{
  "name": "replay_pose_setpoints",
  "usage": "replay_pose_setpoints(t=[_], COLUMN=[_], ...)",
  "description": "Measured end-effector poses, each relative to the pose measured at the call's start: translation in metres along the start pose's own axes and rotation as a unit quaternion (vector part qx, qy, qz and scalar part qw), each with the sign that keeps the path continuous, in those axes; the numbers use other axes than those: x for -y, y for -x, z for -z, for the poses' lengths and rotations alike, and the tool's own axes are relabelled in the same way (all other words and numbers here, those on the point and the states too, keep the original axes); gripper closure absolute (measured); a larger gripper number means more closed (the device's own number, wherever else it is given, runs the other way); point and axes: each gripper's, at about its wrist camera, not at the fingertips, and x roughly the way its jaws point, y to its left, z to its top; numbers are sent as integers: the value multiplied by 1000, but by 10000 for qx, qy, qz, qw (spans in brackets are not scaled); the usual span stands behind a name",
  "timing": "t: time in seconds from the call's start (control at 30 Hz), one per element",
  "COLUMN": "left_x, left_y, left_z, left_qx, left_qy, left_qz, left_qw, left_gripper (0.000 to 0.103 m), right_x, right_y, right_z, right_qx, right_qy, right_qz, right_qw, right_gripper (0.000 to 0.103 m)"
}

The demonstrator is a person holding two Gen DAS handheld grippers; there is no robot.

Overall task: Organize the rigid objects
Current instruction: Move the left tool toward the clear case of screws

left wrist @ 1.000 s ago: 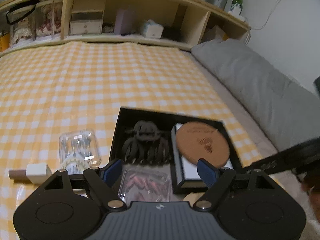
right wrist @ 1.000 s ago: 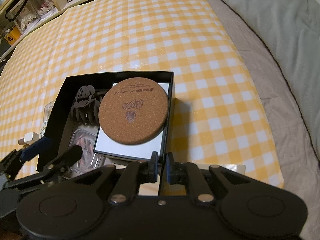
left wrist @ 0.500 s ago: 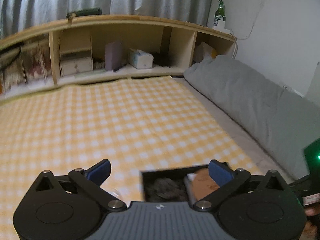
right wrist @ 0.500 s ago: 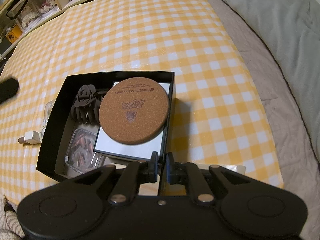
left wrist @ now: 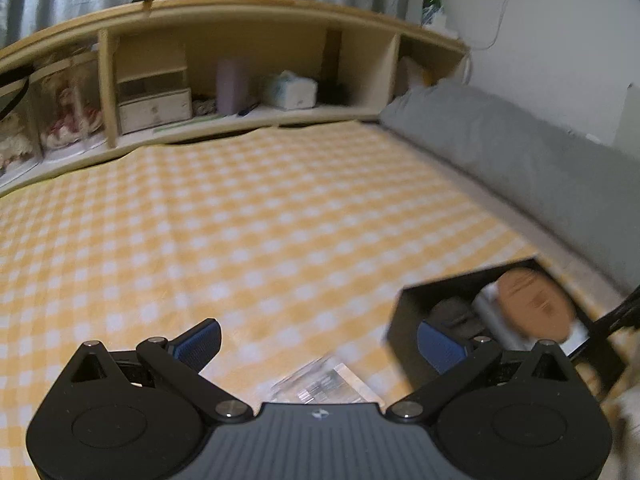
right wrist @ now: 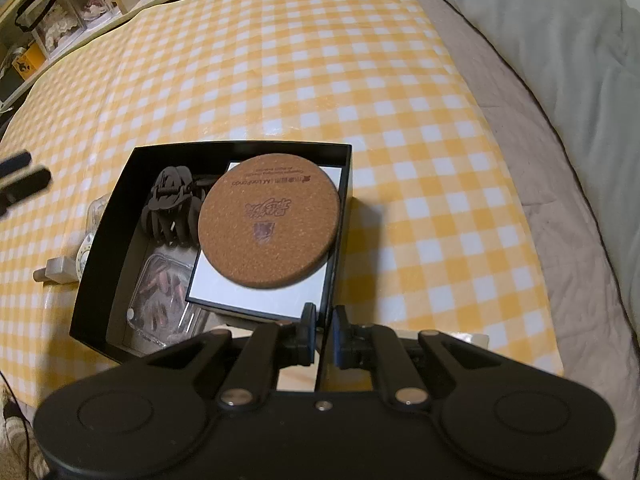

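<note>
Left wrist view: left gripper [left wrist: 318, 340] spread wide, holding nothing, above a clear plastic case [left wrist: 326, 382] on the checked cloth [left wrist: 248, 216]; black box [left wrist: 404, 332] at right, blurred.

Right wrist view: right gripper [right wrist: 323, 334] clenched on the black box's near wall. Inside lie a cork coaster [right wrist: 269, 219] atop a white box [right wrist: 256, 296], a hair claw [right wrist: 170, 208] and a nail case [right wrist: 162, 300].

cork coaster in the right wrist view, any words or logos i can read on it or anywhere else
cork coaster: one line of small print, upside down, part looks like "MLooPanda", not sure; the rest is too small.
Same coaster: red brush-style characters and a dark emblem, not readable.
yellow sign on the shelf: a dark picture, no text I can read.
clear packet in the left wrist view: dark print, too blurred.
</note>
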Motion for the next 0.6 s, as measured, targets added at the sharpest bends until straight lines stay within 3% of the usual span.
replay_pose_setpoints(t=[0.2,0.3,0.43,0.6], left_x=[-12,-13,0,13], left_y=[-29,-39,-45,-48], left_z=[17,23,35,47], left_qx=[-164,-329,-588,-832], left_qy=[-180,-285,-922,-1286], left_qz=[-202,76,482,671], left_qw=[9995,9990,9928,9859], left_gripper=[0,0,0,0], right_x=[-1,-1,-2,-2], right_y=[0,0,0,0], right_z=[0,0,1,0], right_qx=[-1,-8,-3,-3], right_qy=[43,44,51,55], right_qz=[26,25,18,28], right_qw=[10000,10000,10000,10000], right_gripper=[94,94,94,93])
